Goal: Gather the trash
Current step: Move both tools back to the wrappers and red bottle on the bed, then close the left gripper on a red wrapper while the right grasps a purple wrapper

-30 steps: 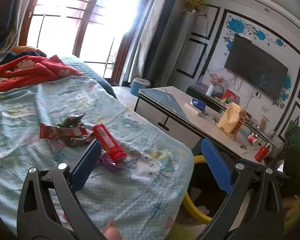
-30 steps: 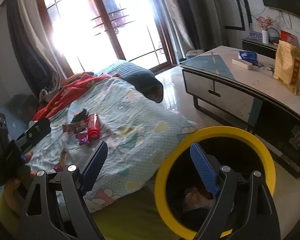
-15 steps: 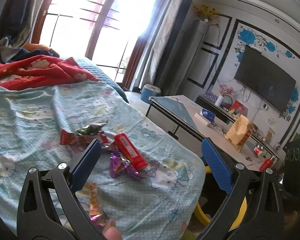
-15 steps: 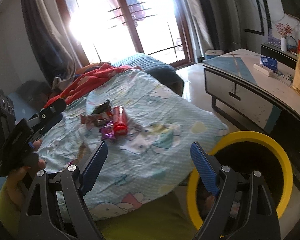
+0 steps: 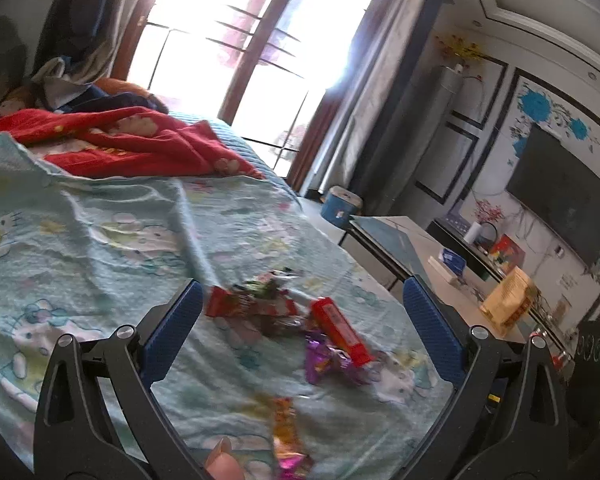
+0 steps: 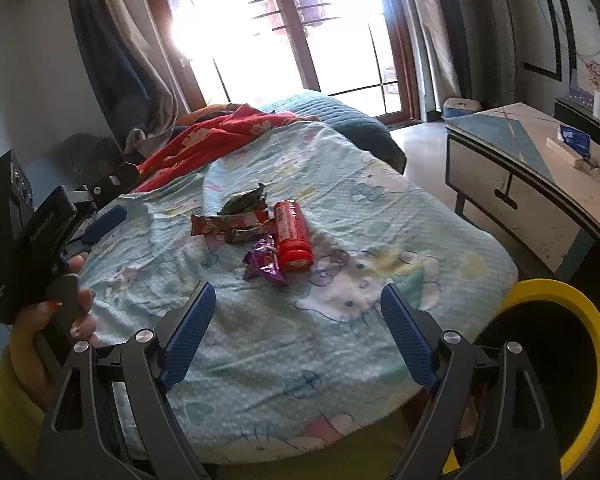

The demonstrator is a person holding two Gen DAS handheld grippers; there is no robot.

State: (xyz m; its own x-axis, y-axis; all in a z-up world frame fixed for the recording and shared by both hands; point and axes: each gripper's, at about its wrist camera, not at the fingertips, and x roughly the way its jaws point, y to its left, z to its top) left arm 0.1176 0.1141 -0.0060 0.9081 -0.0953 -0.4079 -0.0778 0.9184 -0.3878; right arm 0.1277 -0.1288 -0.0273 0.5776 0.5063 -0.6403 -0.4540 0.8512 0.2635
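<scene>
Both my tongs hang over the bed (image 6: 440,232), which is covered by a pale blue cartoon-print sheet, and both stand wide with nothing between their blue pads. My left tongs (image 5: 300,300) look across the trash from the near side, and my left hand (image 6: 56,320) shows in the right view gripping their black handle. My right tongs (image 6: 296,304) sit just short of the pile, tilted down toward it. The trash lies together near the middle of the sheet: a red tube (image 6: 292,236) lying on its side, a crumpled purple wrapper (image 6: 265,261) touching the tube's near end, a long red wrapper (image 6: 228,224) stretched out to the tube's left, and a dark green wrapper (image 6: 244,200) just behind that. In the left view I also see an orange and pink wrapper (image 5: 286,428) lying apart from the others, closer to me, though it is blurred. The yellow-rimmed bin (image 6: 580,352) stands on the floor beside the bed's near right corner, its inside dark. A red blanket (image 5: 120,144) is bunched at the far end of the bed under the bright window. To the right stands a desk (image 6: 532,184) with a blue pack (image 6: 576,140) on it.
</scene>
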